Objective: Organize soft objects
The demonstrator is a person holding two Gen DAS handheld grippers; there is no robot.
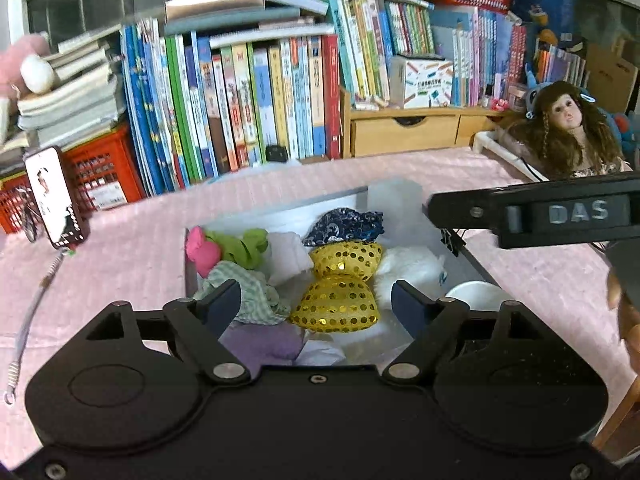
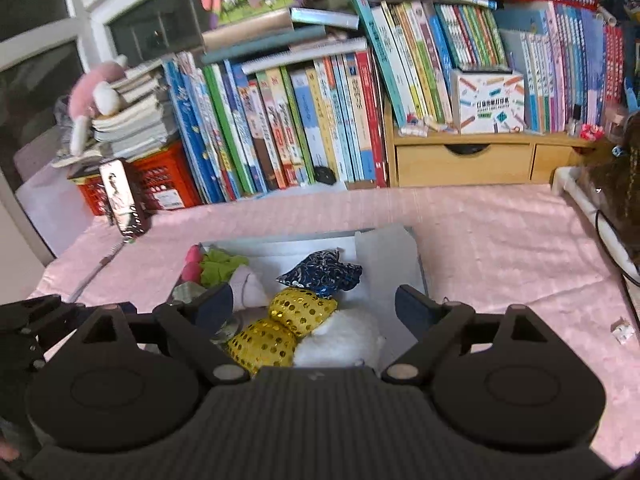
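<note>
Left wrist view. A shallow grey box (image 1: 280, 210) sits on the pink tablecloth (image 1: 132, 248) and holds the soft objects: a gold sequinned bow (image 1: 340, 284) in the middle, a navy patterned cloth (image 1: 344, 226) behind it, a white plush toy (image 1: 412, 270) to its right, a pink-and-green plush (image 1: 228, 248) at the left, a green checked cloth (image 1: 248, 292) in front of that, a white cloth (image 1: 290, 256) in between. A purple cloth (image 1: 260, 340) lies nearest the camera, partly cut off by the gripper body. The left gripper (image 1: 316, 304) stands open with nothing between its pads; it sits above the near end of the box, the bow showing through the gap between the fingers. The right gripper's side enters from the right edge, its fingertips out of frame. A white bowl (image 1: 476, 294) is half hidden behind the right finger.

Right wrist view. Same box (image 2: 384, 240), seen from further right. The bow (image 2: 284, 328) and the white plush toy (image 2: 340, 342) lie between the fingers and below them, their near parts hidden by the gripper body. The navy cloth (image 2: 320, 274) lies just beyond. The right gripper (image 2: 314, 304) is open, pads touching nothing. The checked cloth is mostly hidden behind the left finger. Books (image 2: 320, 120) line the back.
</note>
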